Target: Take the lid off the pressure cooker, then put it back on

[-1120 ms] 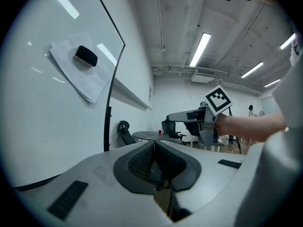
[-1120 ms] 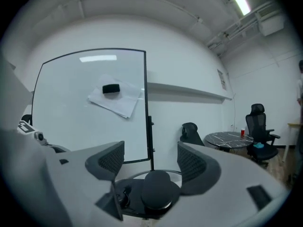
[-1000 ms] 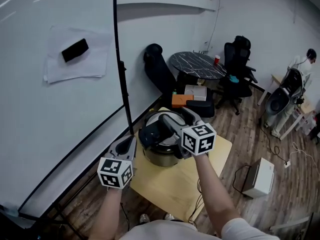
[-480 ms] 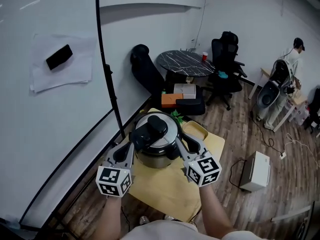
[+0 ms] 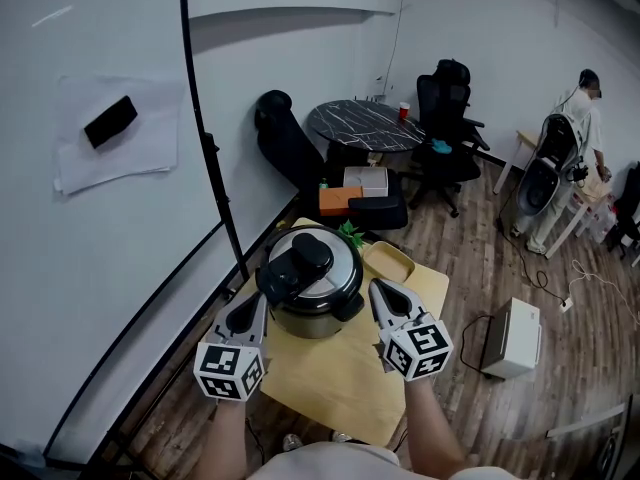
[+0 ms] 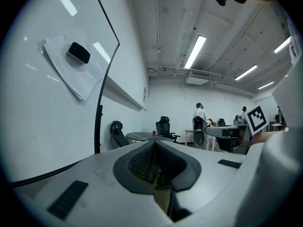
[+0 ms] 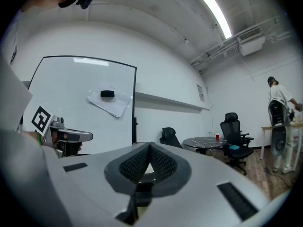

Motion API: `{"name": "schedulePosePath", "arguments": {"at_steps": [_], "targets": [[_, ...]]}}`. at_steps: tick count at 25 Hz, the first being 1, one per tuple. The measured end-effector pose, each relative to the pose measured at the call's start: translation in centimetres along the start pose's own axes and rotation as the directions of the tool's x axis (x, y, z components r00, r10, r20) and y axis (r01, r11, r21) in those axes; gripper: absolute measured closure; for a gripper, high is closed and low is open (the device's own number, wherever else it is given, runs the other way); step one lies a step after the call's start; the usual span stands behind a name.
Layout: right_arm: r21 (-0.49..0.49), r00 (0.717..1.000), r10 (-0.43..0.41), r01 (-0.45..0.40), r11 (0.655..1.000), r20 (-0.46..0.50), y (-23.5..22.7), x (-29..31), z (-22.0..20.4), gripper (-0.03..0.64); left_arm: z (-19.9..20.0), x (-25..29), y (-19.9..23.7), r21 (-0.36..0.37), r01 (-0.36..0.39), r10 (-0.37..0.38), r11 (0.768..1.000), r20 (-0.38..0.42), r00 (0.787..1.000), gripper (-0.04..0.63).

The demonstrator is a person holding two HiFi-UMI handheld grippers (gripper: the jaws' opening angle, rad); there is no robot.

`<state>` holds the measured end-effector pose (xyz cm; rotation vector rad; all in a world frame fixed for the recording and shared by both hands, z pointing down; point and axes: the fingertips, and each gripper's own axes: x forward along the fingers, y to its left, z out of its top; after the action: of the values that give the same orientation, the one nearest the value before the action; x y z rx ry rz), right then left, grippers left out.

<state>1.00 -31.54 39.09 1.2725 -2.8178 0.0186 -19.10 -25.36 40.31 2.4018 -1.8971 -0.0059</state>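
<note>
Shiny metal pressure cooker [image 5: 318, 313] — matt black plastic lid [image 5: 300, 265]

Left tool [image 6: 154, 148] — jaws pressed together — whiteboard [image 6: 38, 126] on its left.

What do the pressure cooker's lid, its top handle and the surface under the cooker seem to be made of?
Lid: polished metal, likely steel; it shows bright reflections. Handle: matte black, probably plastic. Surface: pale yellow, flat, perhaps wood or laminate; unclear.
</note>
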Motion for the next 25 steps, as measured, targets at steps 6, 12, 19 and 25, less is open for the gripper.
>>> {"name": "schedulePosePath", "arguments": {"at_steps": [6, 12, 19, 25], "targets": [[-0.022, 0.999, -0.016, 0.015, 1.000, -0.030, -0.65, 0.18, -0.70, 0.616, -0.24, 0.27, 0.50, 0.001, -0.009, 0.009, 1.000, -0.006, 1.000, 0.581], [-0.043, 0.999, -0.021, 0.019, 0.999, -0.028, -0.58, 0.20, -0.33, 0.615, -0.20, 0.24, 0.70, 0.002, -0.016, 0.016, 1.000, -0.004, 1.000, 0.583], [-0.035, 1.000, -0.011, 0.010, 0.999, -0.021, -0.40, -0.14, -0.09, 0.615, -0.23, 0.20, 0.45, 0.000, -0.013, 0.013, 1.000, -0.005, 1.000, 0.581], [-0.019, 1.000, -0.005, 0.005, 1.000, -0.010, -0.30, -0.44, 0.09, 0.615, -0.23, 0.02, 0.33, -0.002, -0.011, 0.011, 1.000, -0.003, 1.000, 0.581]]}}
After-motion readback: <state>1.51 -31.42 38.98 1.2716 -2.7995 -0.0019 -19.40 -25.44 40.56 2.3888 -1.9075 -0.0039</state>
